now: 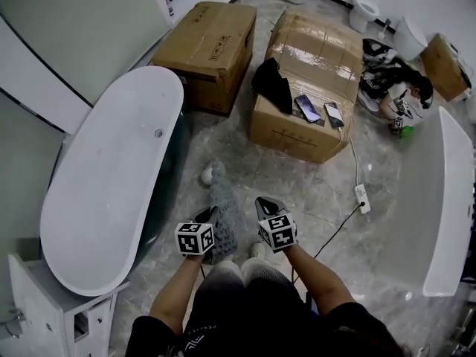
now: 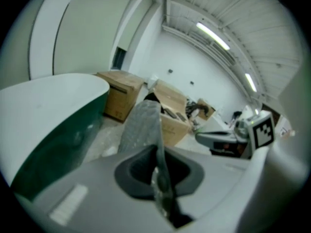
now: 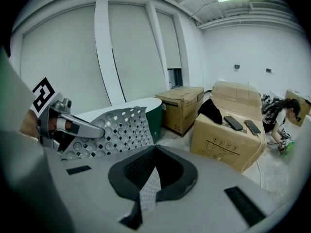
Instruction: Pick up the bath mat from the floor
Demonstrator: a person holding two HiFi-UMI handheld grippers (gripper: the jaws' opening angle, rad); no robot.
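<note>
— Around the person's knees, how many things are there of each kind?

— One bath mat (image 1: 223, 207) and two grippers. There are two tubs: an oval bathtub (image 1: 111, 192) at the left, with a white bowl and a dark green outer wall, and a plain white bathtub (image 1: 431, 214) at the right. Three cardboard boxes show (the third box (image 1: 446, 65) sits far off at the right edge). The taped box (image 1: 312, 73) carries two phones (image 1: 307, 108) and one black cloth (image 1: 273, 84). One power strip (image 1: 362, 198) lies on the veined grey floor (image 1: 297, 177).

— And the claws?

— Both are clenched. The left gripper (image 1: 208, 216) pinches the mat's edge, which runs as a thin sheet between its closed jaws. The right gripper (image 1: 265, 203) bites a narrow patterned strip of the same mat.

— Where is the mat, then?

— It is up between the two grippers, in front of the knees and beside the green-walled tub. Whether its far end touches the floor cannot be told.

— What is it made of?

— Soft, limp grey stuff. It is pierced with rows of small diamond-shaped holes and studded with round suction cups on one face. The boxes are brown card, and the one with the phones is glossy with tape.
</note>
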